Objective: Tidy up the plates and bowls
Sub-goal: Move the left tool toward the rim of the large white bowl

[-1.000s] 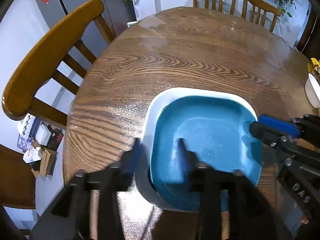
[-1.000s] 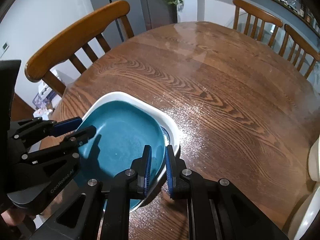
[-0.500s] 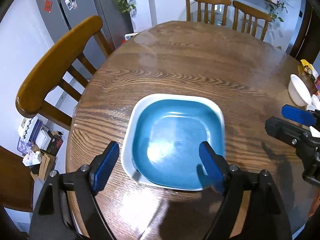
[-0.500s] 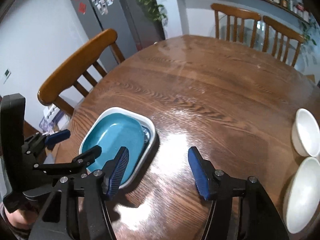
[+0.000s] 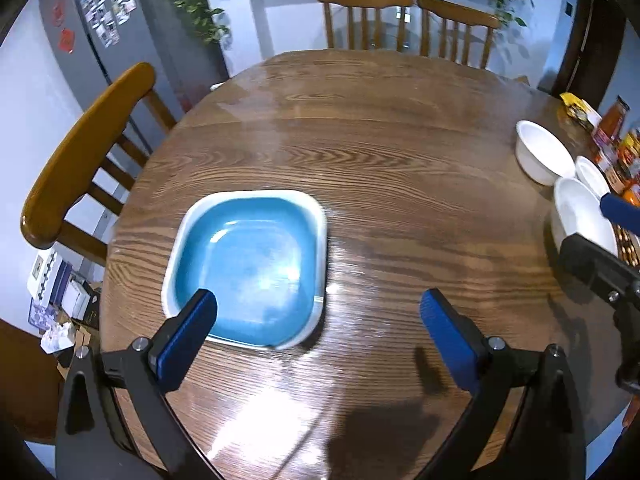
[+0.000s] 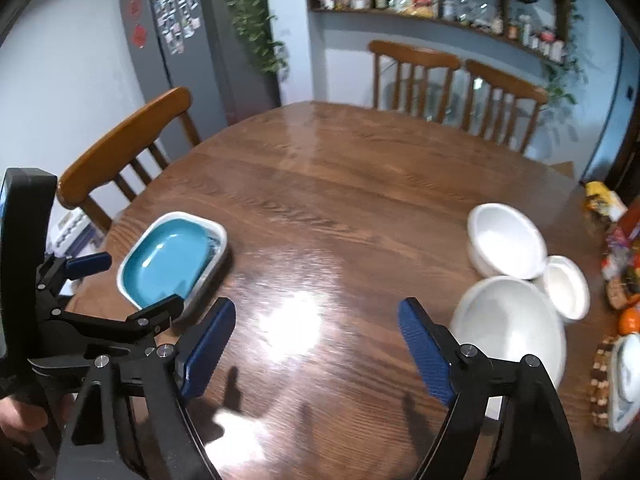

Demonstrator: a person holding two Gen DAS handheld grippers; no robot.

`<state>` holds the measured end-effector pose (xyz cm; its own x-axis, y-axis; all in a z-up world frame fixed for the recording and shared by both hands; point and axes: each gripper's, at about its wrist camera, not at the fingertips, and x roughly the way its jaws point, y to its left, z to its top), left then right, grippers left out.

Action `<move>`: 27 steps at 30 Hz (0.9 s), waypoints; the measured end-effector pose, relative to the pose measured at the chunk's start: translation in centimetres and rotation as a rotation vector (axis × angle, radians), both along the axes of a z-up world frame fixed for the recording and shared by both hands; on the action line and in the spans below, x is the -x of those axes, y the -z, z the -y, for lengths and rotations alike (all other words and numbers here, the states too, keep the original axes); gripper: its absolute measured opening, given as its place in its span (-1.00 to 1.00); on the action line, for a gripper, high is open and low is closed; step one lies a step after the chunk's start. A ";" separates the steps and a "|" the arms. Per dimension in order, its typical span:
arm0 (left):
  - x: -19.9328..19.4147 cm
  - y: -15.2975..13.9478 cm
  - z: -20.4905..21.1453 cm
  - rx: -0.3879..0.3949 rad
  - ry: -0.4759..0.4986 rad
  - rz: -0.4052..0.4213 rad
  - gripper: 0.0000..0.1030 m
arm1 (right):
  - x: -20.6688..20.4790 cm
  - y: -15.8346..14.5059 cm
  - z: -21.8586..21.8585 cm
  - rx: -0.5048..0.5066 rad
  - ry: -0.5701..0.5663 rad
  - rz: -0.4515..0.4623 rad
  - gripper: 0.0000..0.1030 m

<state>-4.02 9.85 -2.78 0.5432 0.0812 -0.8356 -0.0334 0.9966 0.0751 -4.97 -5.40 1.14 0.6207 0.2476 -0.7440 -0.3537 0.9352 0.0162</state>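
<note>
We find both grippers raised above the table (image 5: 400,160), left gripper (image 5: 318,316) and right gripper (image 6: 316,338) fingers spread wide, holding nothing; blue plate (image 5: 248,268) lies apart.

3 white bowls (image 6: 506,240), 2 plates (image 5: 248,268)

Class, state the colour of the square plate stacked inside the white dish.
Blue, clearest in the left wrist view: plate.
</note>
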 end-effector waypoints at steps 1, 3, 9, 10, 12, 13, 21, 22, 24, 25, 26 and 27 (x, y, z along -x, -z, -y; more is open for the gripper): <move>0.1 0.0 0.6 0.000 0.010 0.000 0.97 | 0.3 -0.2 0.5 0.005 0.009 0.010 0.63; 0.2 -0.1 2.1 -0.007 0.031 0.004 0.97 | 0.7 -0.6 1.7 0.011 0.028 0.029 0.63; 0.4 -0.5 5.2 -0.023 0.073 0.008 0.97 | 1.6 -1.2 5.1 0.002 0.078 0.055 0.63; 0.4 -0.5 5.7 -0.024 0.080 0.008 0.97 | 1.8 -1.3 5.7 0.000 0.083 0.057 0.63; 0.4 -0.5 6.6 -0.028 0.090 0.007 0.97 | 1.9 -1.3 6.6 -0.004 0.096 0.060 0.63; 0.4 -0.5 7.1 -0.030 0.097 0.007 0.97 | 2.0 -1.3 7.1 -0.006 0.103 0.061 0.63; 0.4 -0.6 10.4 -0.037 0.145 0.006 0.97 | 2.3 -1.4 10.6 -0.019 0.148 0.066 0.63; 0.3 -0.6 10.7 -0.037 0.148 0.006 0.97 | 2.3 -1.4 10.9 -0.019 0.151 0.065 0.63; 0.2 -0.6 11.3 -0.034 0.155 0.005 0.97 | 2.3 -1.3 11.4 -0.020 0.159 0.063 0.63; 0.2 -0.5 11.7 -0.032 0.160 0.005 0.97 | 2.3 -1.2 11.7 -0.019 0.163 0.062 0.63; 0.2 -0.5 11.9 -0.030 0.164 0.005 0.97 | 2.3 -1.2 12.0 -0.017 0.167 0.061 0.63; 0.2 -0.5 12.3 -0.029 0.168 0.006 0.97 | 2.3 -1.1 12.2 -0.017 0.170 0.060 0.63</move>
